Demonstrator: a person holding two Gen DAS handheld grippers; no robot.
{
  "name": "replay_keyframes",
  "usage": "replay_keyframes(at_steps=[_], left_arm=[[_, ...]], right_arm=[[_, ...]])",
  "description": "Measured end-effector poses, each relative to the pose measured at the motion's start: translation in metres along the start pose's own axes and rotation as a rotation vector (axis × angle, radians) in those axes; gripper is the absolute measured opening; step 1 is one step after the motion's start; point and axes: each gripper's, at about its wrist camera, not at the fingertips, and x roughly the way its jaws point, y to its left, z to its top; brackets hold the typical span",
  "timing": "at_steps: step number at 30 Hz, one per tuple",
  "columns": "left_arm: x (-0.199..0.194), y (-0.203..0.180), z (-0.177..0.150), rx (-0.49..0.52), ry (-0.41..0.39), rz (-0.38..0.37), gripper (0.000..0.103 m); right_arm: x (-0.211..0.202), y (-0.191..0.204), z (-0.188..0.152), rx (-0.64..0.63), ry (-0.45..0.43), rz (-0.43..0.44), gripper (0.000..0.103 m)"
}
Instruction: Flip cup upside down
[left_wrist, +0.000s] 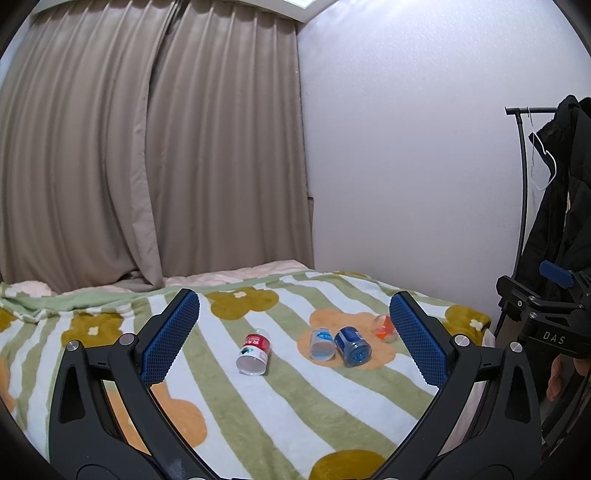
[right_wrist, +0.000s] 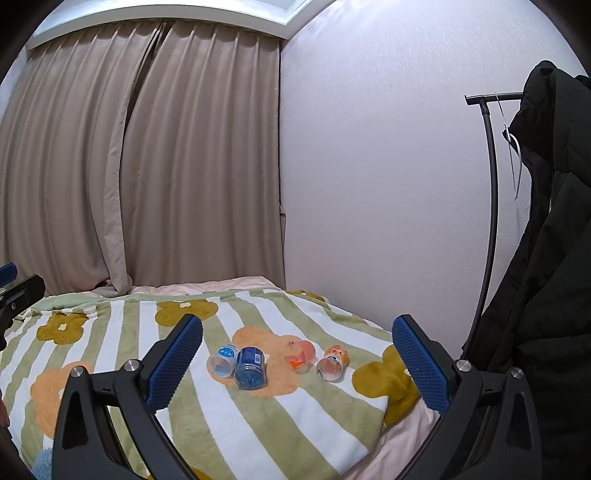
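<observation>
Several small plastic cups lie on their sides on a striped flower blanket (left_wrist: 280, 410), mouths toward me. In the left wrist view: a red-and-white cup (left_wrist: 253, 352), a clear cup with a blue label (left_wrist: 322, 344), a dark blue cup (left_wrist: 352, 346) and an orange cup (left_wrist: 385, 327) partly behind the right finger. The right wrist view shows the clear cup (right_wrist: 222, 360), the dark blue cup (right_wrist: 250, 368), an orange-red cup (right_wrist: 301, 356) and an orange-and-white cup (right_wrist: 332, 362). My left gripper (left_wrist: 293, 339) and right gripper (right_wrist: 297, 363) are open and empty, above the bed's near side.
Beige curtains (left_wrist: 147, 147) hang behind the bed, a white wall (left_wrist: 406, 166) to the right. A clothes rack (right_wrist: 491, 206) with a black coat (right_wrist: 546, 258) stands at the right. The blanket's edge (right_wrist: 384, 406) falls off near the right gripper.
</observation>
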Motion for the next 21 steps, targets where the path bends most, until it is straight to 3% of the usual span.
replay_keyframes(at_steps=[21], left_arm=[[0.0029, -0.0056, -0.0032, 0.0, 0.003, -0.002, 0.103]], right_arm=[[0.0037, -0.0014, -0.0073, 0.01, 0.014, -0.006, 0.102]])
